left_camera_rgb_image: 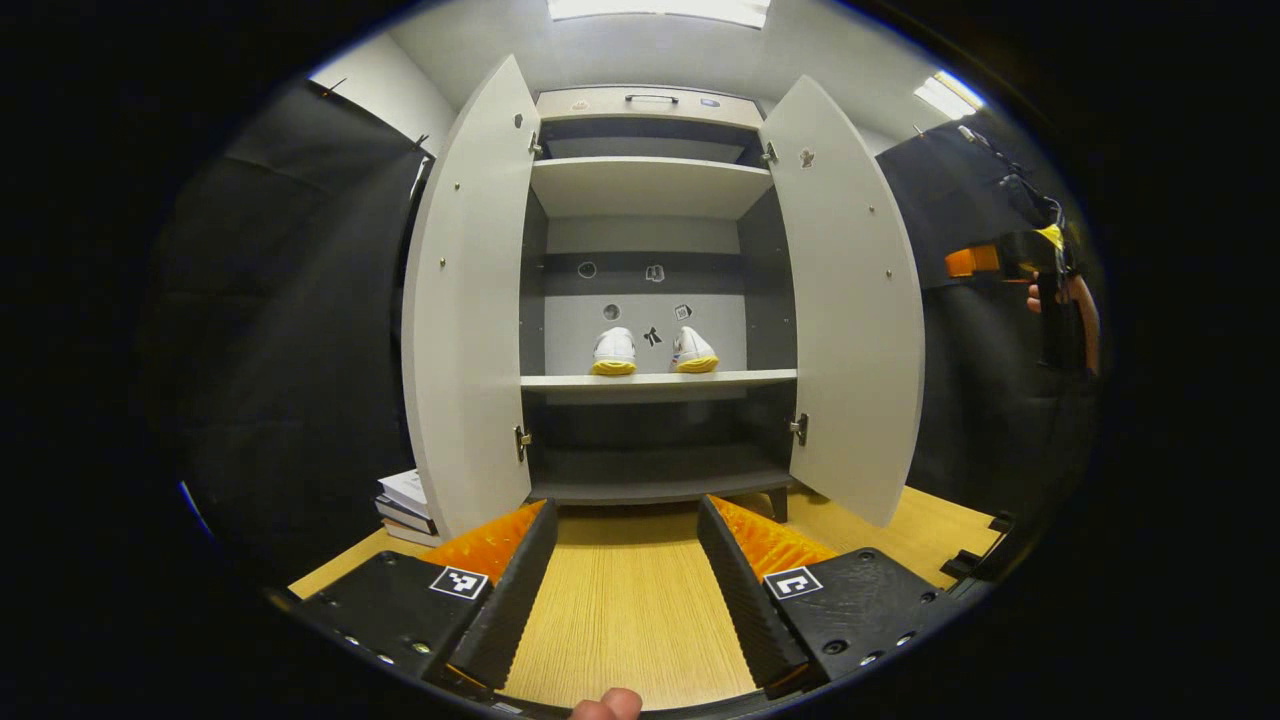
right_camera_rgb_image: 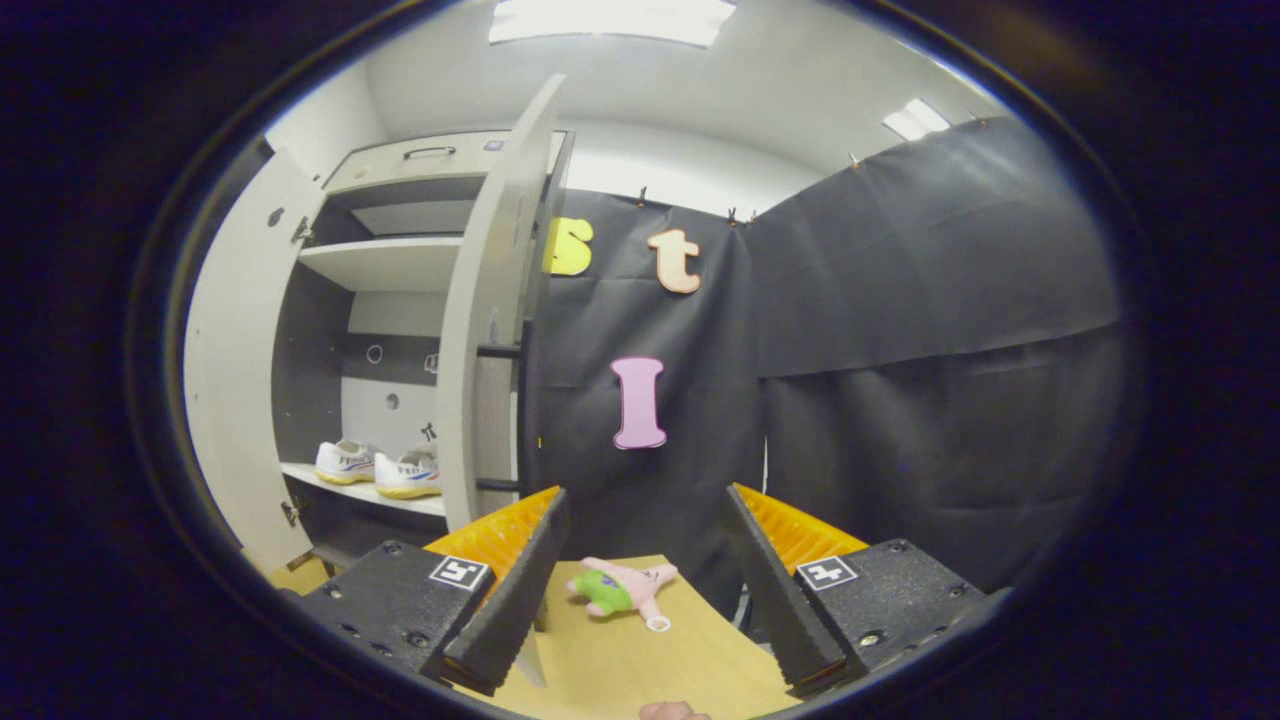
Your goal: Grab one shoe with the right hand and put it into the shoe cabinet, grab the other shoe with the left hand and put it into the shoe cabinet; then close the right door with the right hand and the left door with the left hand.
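Both white shoes with yellow soles, one [left_camera_rgb_image: 613, 352] beside the other [left_camera_rgb_image: 693, 351], stand heels out on the middle shelf of the shoe cabinet [left_camera_rgb_image: 655, 378]. Its left door [left_camera_rgb_image: 465, 310] and right door [left_camera_rgb_image: 850, 300] hang wide open. My left gripper [left_camera_rgb_image: 625, 510] faces the cabinet from in front, open and holding nothing. My right gripper [left_camera_rgb_image: 1005, 260] is off to the right of the right door, held by a hand. In the right gripper view, my right gripper [right_camera_rgb_image: 645, 495] is open and holds nothing, just right of the right door [right_camera_rgb_image: 490, 340], seen edge-on. The shoes [right_camera_rgb_image: 345, 462] [right_camera_rgb_image: 408, 475] show inside.
The cabinet stands on a wooden tabletop [left_camera_rgb_image: 620, 600]. A stack of books [left_camera_rgb_image: 405, 505] lies by the left door's foot. A small pink and green plush toy [right_camera_rgb_image: 620, 588] lies on the table near the right gripper. Black cloth walls close in on both sides.
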Tool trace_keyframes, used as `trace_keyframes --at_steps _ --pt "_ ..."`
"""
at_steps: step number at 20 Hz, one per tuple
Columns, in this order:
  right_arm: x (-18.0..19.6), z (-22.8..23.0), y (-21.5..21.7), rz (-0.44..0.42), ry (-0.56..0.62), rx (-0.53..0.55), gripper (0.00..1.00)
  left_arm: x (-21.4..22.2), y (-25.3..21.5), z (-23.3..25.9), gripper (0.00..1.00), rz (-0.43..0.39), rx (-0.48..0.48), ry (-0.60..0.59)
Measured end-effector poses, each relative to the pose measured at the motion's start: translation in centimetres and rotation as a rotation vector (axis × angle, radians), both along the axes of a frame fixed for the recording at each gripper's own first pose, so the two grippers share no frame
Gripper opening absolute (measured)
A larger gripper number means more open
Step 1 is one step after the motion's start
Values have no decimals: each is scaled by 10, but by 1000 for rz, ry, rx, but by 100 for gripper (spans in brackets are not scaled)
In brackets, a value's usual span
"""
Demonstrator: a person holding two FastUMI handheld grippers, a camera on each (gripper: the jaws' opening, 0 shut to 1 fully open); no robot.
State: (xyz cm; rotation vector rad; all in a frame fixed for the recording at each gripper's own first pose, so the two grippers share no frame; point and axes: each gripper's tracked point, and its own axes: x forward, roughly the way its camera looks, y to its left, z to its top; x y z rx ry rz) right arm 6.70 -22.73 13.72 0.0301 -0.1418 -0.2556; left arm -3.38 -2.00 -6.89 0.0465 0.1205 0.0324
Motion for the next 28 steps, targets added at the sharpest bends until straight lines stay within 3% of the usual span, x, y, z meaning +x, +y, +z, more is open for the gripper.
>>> trace_keyframes --at_steps 7,13,14,16,22,28 --pt "65 26 -9 43 20 41 97 -2 1 -3 84 7 27 14" --pt "74 26 -1 74 36 52 96 0 0 -17 85 13 -5 67" --pt "74 28 1 75 25 48 89 1 -2 -17 84 7 -7 69" --pt "72 29 7 65 26 23 93 3 -4 -15 84 -4 2 63" --pt "73 30 58 154 39 6 93 7 -5 -18 84 -17 -9 68" --pt "84 29 120 239 36 9 93 2 20 -20 84 28 -10 70"
